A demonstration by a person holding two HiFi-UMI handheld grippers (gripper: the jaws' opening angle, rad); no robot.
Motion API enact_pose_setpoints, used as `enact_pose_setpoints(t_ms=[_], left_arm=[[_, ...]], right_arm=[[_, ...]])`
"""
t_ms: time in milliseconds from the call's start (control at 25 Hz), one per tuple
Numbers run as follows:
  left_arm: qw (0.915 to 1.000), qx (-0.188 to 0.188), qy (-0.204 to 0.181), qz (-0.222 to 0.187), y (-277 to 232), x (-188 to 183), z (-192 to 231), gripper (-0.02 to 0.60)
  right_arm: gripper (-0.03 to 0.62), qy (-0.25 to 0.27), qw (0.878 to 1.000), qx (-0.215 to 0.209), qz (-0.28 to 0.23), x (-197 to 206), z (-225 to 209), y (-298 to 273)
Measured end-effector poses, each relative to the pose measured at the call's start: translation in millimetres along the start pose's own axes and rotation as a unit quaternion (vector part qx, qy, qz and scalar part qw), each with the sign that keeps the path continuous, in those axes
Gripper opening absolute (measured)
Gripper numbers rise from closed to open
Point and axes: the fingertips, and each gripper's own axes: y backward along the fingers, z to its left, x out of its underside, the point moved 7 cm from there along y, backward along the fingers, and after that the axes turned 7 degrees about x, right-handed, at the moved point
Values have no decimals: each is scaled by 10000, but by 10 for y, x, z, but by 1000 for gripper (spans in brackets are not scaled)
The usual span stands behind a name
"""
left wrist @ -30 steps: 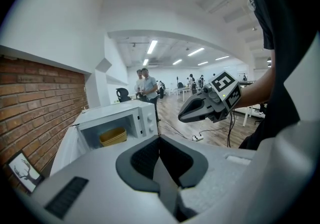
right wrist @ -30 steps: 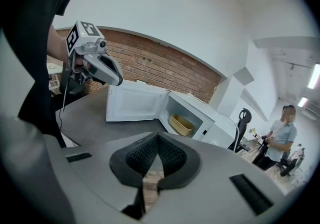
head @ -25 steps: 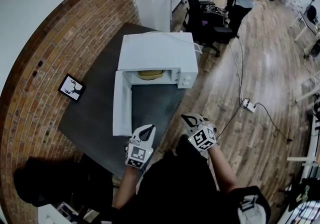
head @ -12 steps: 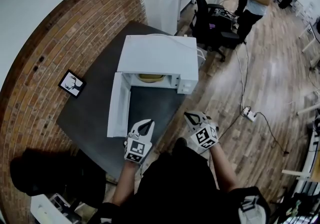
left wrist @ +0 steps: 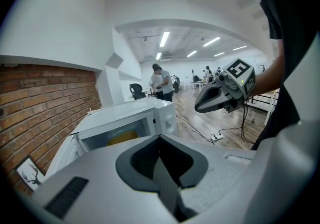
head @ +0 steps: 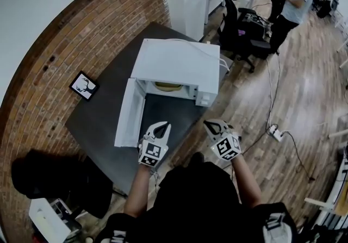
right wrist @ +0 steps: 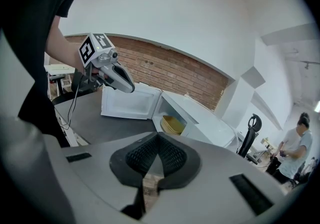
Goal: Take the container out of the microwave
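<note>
Container sits inside the open microwave, dead ahead of my left tongs, the nearer pair; right tongs hang beyond the tabletop edge. Both clenched, empty.

The microwave is white and the container is yellow. The table is dark grey. At its ten o'clock, the brick wall is red-brown. The left gripper and right gripper are pale grey, with black-and-white square markers. At three o'clock, the floor is brown wood-grain.
</note>
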Motion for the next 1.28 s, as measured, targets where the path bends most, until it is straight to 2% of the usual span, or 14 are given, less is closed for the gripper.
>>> enact_pose_setpoints(t_ms=[280, 480, 680, 920, 1080, 1280], left_arm=[[9995, -203, -172, 168, -308, -15, 143, 3], [9972, -292, -526, 440, -481, -17, 319, 3], [9939, -176, -844, 682, -741, 29, 505, 3], [9904, -27, -902, 1046, -1054, 139, 796, 5], [9843, 106, -1043, 1420, -1210, 305, 1004, 30], [9769, 226, -1331, 1655, -1395, 423, 1237, 55]], right_arm=[[0, 55, 9996, -201, -179, 44, -128, -91], [0, 63, 9993, -330, -178, 128, -145, -128], [0, 155, 9994, -314, -58, 149, -240, -135], [0, 253, 9994, -141, 187, 171, -400, -184], [0, 205, 9988, 3, 453, 169, -492, -206], [0, 116, 9979, 54, 638, 171, -487, -320]])
